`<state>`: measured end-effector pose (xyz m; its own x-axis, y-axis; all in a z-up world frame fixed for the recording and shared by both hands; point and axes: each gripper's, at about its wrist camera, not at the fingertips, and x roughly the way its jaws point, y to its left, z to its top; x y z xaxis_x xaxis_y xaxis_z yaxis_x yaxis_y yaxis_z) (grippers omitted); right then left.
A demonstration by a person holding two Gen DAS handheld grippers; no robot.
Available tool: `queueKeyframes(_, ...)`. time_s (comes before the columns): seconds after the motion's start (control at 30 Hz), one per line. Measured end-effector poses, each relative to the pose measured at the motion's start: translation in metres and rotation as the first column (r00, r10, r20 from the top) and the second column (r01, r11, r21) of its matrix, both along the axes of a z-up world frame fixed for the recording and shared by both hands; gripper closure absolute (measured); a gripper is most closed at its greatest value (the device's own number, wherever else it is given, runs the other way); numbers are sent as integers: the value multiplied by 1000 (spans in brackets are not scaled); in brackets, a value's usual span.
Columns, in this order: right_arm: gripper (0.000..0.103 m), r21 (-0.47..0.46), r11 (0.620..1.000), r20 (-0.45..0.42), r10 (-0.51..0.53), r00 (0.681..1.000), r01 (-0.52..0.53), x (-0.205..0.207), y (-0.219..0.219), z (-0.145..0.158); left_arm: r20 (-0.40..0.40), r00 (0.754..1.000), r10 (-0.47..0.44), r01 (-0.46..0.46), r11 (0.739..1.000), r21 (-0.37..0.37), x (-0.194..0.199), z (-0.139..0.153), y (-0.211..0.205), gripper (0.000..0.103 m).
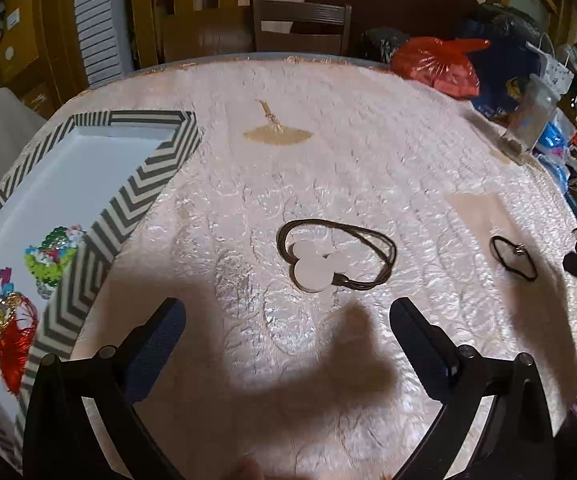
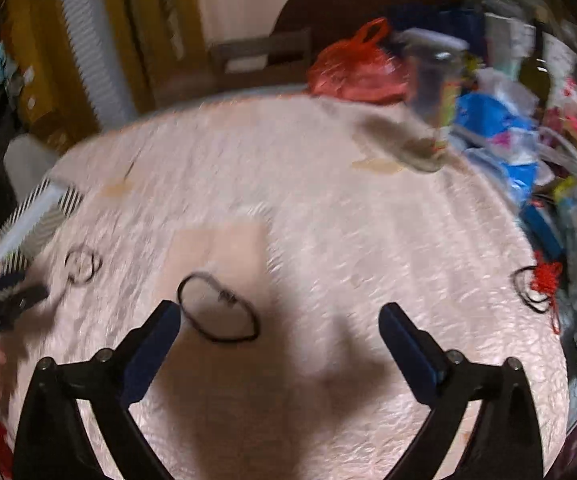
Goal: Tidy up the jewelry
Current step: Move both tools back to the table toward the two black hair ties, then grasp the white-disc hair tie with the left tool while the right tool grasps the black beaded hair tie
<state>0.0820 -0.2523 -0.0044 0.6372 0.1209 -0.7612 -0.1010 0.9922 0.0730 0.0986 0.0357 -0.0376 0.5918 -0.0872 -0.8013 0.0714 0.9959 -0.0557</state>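
Note:
A brown cord necklace with a white mouse-shaped pendant (image 1: 320, 270) lies on the table just beyond my open, empty left gripper (image 1: 288, 312). A thin black cord bracelet (image 1: 513, 258) lies to its right; it also shows in the right wrist view (image 2: 218, 308), just ahead and left of my open, empty right gripper (image 2: 280, 316). The striped tray (image 1: 144, 188) at the left holds a green beaded piece (image 1: 50, 254) and a red-and-gold tasselled piece (image 1: 2, 322). The necklace shows blurred in the right wrist view (image 2: 82, 266). A red-and-black cord piece (image 2: 540, 284) lies at the table's right edge.
A red plastic bag (image 1: 440, 66), a clear jar (image 1: 532, 114) and a pile of colourful packets (image 2: 528, 152) crowd the far right of the table. A dark wooden chair (image 1: 300, 24) stands behind the table. A tan fan-shaped mark (image 1: 278, 134) is on the cloth.

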Motion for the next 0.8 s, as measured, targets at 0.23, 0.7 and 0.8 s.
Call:
queueKeyframes(0.23, 47, -23, 994, -53, 110, 992, -111, 9, 26, -22, -12, 1000, 20, -20, 1000, -1, -9, -16, 5, 18)
queueKeyframes(0.7, 67, -90, 979, -17, 181, 983, -182, 38, 38, -42, -23, 999, 30, -29, 998, 48, -7, -19, -2, 18)
queueKeyframes(0.8, 67, -88, 979, -18, 181, 983, -182, 37, 37, -41, -23, 1000, 20, -19, 999, 44, -7, -18, -1, 18)
